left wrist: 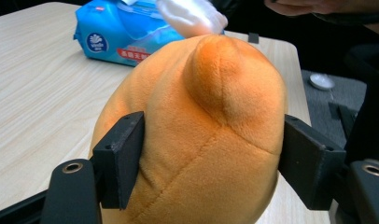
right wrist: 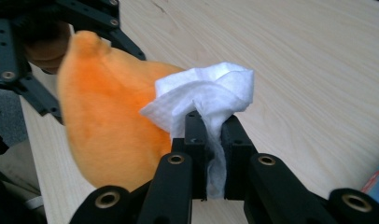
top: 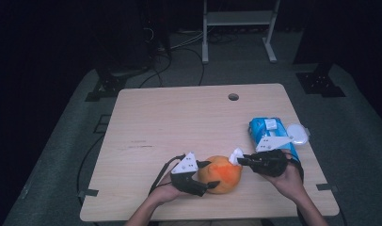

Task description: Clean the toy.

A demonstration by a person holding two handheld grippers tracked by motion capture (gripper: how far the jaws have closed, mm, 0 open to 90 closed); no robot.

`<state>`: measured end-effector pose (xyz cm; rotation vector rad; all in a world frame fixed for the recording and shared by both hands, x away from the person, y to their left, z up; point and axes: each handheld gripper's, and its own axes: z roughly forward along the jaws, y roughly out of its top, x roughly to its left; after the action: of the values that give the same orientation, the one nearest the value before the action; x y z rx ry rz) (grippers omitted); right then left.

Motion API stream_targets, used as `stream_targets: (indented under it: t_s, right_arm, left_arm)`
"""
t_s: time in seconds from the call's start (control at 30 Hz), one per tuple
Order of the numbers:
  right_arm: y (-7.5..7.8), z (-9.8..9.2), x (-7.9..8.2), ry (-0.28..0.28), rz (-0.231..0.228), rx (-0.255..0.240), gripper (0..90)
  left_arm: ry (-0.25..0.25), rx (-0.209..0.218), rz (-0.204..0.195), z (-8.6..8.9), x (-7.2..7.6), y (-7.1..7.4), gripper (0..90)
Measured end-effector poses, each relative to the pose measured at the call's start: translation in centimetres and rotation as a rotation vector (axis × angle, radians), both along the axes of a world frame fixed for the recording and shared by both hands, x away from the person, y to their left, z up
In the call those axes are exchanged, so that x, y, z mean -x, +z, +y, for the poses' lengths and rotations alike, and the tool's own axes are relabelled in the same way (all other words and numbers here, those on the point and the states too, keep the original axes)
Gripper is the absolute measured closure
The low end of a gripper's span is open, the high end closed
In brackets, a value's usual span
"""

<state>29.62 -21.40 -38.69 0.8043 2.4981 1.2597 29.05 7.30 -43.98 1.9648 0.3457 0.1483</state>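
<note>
Wiping step in hand. Left gripper (top: 204, 178) clamps the orange plush toy (top: 220, 174) across its sides, jaws pressing into the fabric in the left gripper view, holding it on the near edge of the wooden table (top: 179, 117), about centre. The toy's bump (left wrist: 225, 70) points toward the right gripper.

Right gripper (top: 242, 160) is pinched narrow on a bunched white wet wipe (right wrist: 208, 93); the wipe sticks out past the jaw tips and sits at the toy's right upper side, touching or just about touching the plush, hard to tell which. Blue wet wipe pack (top: 269, 132) lies on the table's right side, just behind the right hand, with a white lid (top: 298, 133) beside it.

Judgement: wipe is fetched and brought in, rubbing is starting or just about to. Next move calls for pressing the wipe onto the plush and stroking over the surface while the left grip keeps the toy steady; soft body will give, so light pressure, and likely a turn of the toy to reach other sides.
</note>
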Motion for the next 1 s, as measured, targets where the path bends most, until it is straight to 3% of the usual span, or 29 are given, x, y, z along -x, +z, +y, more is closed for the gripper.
stream_targets:
  t_s: [0.17,0.23,0.37,0.43,0.53,0.77,1.0]
  right_arm:
    - [0.7,1.4,0.8,0.058,-0.013,-0.009,82.7]
    - [0.8,2.6,1.2,0.084,-0.029,0.005,82.7]
    - [1.4,4.5,2.0,0.142,-0.046,-0.025,82.7]
    - [1.6,6.3,2.7,0.187,-0.069,0.006,82.7]
    - [1.4,6.6,2.8,0.191,-0.071,0.027,82.7]
    - [1.0,3.8,1.7,0.127,-0.048,-0.015,82.7]
    - [0.1,1.9,0.9,0.071,-0.024,-0.003,82.7]
  left_arm:
    - [0.047,0.021,0.026,-0.3,-0.4,0.1,28.3]
    - [0.054,0.010,0.015,-0.6,-0.1,0.2,27.1]
    - [0.054,-0.021,-0.018,-1.5,0.5,0.3,26.4]
    - [0.053,-0.039,-0.042,-2.1,0.8,0.4,26.4]
    - [0.064,-0.030,-0.034,-1.9,0.7,0.3,27.0]
    - [0.069,0.006,0.007,-0.8,-0.2,0.1,27.9]
    - [0.068,0.037,0.044,0.5,-0.9,-0.1,27.6]
